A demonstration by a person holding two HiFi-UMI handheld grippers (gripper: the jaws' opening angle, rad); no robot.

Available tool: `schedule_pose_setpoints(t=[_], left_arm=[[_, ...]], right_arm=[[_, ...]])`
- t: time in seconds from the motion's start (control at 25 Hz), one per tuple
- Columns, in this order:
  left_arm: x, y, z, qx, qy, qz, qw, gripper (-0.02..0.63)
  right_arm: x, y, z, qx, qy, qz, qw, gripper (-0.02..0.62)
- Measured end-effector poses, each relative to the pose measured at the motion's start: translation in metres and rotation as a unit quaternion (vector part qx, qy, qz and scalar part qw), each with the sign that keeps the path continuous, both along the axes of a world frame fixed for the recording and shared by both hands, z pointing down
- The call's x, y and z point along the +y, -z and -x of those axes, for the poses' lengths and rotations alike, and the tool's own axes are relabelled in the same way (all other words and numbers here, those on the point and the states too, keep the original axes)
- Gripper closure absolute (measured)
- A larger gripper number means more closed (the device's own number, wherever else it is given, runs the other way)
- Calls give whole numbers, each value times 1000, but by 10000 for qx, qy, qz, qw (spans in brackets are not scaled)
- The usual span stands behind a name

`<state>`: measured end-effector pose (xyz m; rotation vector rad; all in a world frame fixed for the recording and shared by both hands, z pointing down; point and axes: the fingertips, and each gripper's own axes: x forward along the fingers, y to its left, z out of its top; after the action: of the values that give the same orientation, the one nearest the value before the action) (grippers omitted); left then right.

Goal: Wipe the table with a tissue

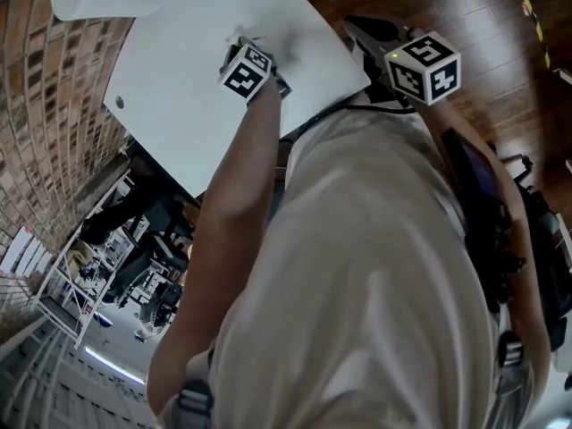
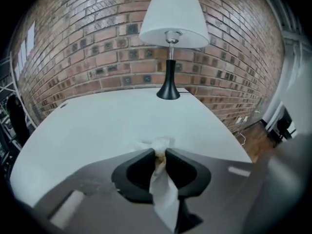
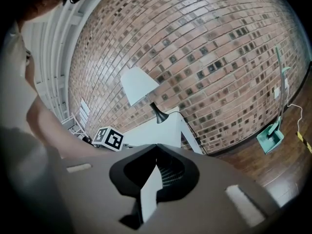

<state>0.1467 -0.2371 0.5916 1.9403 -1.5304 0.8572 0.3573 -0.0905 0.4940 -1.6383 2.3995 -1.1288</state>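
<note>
Tissue (image 2: pixel 161 189) sits pinched between our left gripper's (image 2: pixel 160 152) jaws, its crumpled tip touching the white table (image 2: pixel 97 126), where a lamp (image 2: pixel 171 33) stands farther back; our right gripper (image 3: pixel 157 147) hangs beside the table's edge, jaws pressed together

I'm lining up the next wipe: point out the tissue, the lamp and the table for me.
tissue (image 2: pixel 161 182): left gripper view, on the strip pinched between the jaws.
lamp (image 2: pixel 174 21): left gripper view, on its white shade.
table (image 2: pixel 97 126): left gripper view, on the bare top left of the jaws.
</note>
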Motion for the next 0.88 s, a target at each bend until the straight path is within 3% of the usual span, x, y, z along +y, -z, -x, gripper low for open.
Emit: schedule_pose_setpoints(t=[0.24, 0.68, 0.76, 0.88], left_arm=[[21, 1, -29, -38, -847, -107, 9963, 537], [65, -11, -68, 260, -1745, 196, 9841, 532], [84, -8, -91, 653, -2026, 504, 9758, 532], [128, -6, -142, 1437, -2748, 1309, 9416, 532]], right_arm=[[1, 0, -3, -52, 6, -8, 10000, 588], [1, -2, 1, -39, 129, 5, 9999, 588], [0, -2, 0, -14, 138, -11, 9999, 588], [0, 2, -3, 6, 59, -53, 10000, 588]])
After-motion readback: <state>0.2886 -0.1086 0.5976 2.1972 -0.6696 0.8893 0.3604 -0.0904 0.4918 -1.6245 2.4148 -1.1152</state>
